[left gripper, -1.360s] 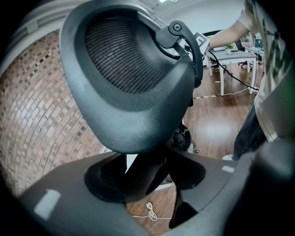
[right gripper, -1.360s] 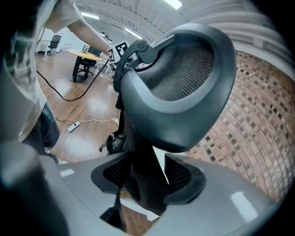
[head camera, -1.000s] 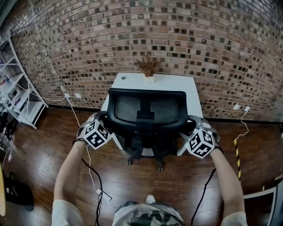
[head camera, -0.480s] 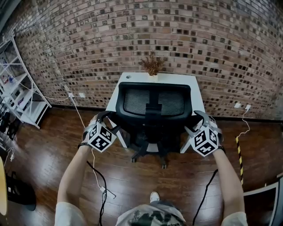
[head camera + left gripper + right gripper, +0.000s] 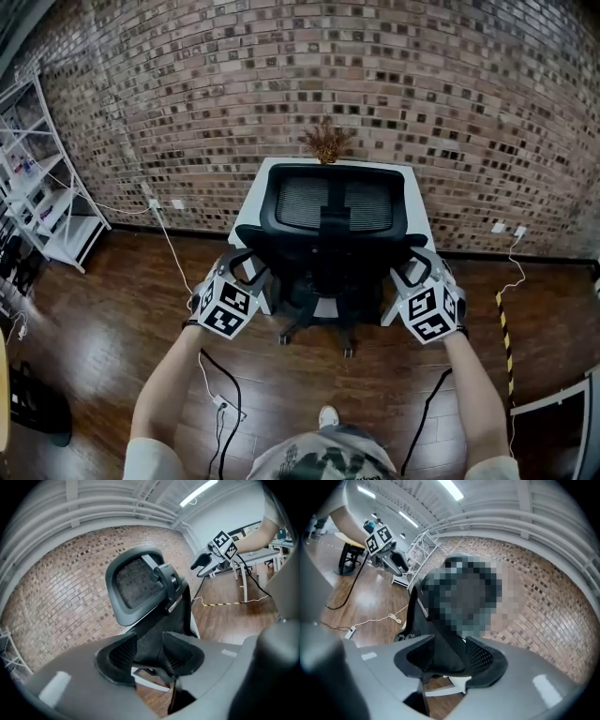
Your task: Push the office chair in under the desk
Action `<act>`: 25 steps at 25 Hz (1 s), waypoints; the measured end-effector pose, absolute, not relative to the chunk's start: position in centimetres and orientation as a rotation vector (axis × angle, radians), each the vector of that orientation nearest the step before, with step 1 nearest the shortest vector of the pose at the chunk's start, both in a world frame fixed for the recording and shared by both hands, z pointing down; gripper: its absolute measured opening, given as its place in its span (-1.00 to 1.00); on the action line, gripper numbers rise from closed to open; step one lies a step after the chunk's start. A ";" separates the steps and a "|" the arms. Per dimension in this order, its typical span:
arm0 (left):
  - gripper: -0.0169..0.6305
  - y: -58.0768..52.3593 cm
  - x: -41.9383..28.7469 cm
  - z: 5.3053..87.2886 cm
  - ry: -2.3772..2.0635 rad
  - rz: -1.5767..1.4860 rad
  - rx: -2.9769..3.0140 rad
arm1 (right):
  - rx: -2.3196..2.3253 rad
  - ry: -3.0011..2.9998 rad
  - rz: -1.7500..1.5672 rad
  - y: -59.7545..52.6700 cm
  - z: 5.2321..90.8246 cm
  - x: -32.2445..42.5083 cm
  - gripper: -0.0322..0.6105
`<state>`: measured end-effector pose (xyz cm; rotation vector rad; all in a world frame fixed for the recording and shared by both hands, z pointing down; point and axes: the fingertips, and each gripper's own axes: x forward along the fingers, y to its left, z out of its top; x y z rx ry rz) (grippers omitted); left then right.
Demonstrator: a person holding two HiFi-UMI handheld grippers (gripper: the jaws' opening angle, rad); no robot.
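The black mesh-backed office chair [image 5: 336, 202] stands against the white desk [image 5: 255, 199], its seat under the top and its wheeled base showing below. My left gripper [image 5: 246, 267] sits just behind the chair's left armrest, my right gripper [image 5: 413, 269] just behind the right one. Both sets of jaws are closing, and no pad presses on the chair. In the left gripper view the chair back [image 5: 136, 585] rises beyond the parted jaws [image 5: 150, 656]. In the right gripper view the chair's side [image 5: 414, 613] lies beyond the jaws [image 5: 450, 656].
A dried plant [image 5: 325, 142] stands at the desk's back edge, against the brick wall. A white shelf rack [image 5: 47, 187] is at the left. Cables and a power strip [image 5: 220, 403] lie on the wood floor, and yellow-black tape [image 5: 502, 319] runs at the right.
The chair has rolled forward until it is tucked against the desk. Both grippers have come away from the backrest's sides and dropped back and lower, near the armrests.
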<state>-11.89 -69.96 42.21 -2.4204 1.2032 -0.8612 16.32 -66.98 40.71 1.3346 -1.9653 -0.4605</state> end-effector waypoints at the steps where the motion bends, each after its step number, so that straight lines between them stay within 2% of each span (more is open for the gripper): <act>1: -0.39 -69.2 -11.6 41.9 1.209 -0.825 -2.437 | 1.350 -1.980 -0.449 -66.3 40.6 15.8 -0.30; 6: -0.71 -65.5 -10.0 40.3 1.223 -0.674 -2.501 | 1.426 -2.064 -0.412 -62.8 39.5 13.2 -0.45; 11: -0.78 -60.9 -7.5 39.0 1.227 -0.522 -2.603 | 1.490 -2.158 -0.402 -59.0 38.2 11.1 -0.58; 18: -0.90 -54.5 -5.4 37.0 1.247 -0.287 -2.740 | 1.610 -2.323 -0.376 -53.0 35.7 8.2 -0.88; 25: -0.90 -48.8 -4.3 37.4 1.267 -0.149 -2.812 | 1.636 -2.488 -0.271 -47.3 35.7 6.0 -0.90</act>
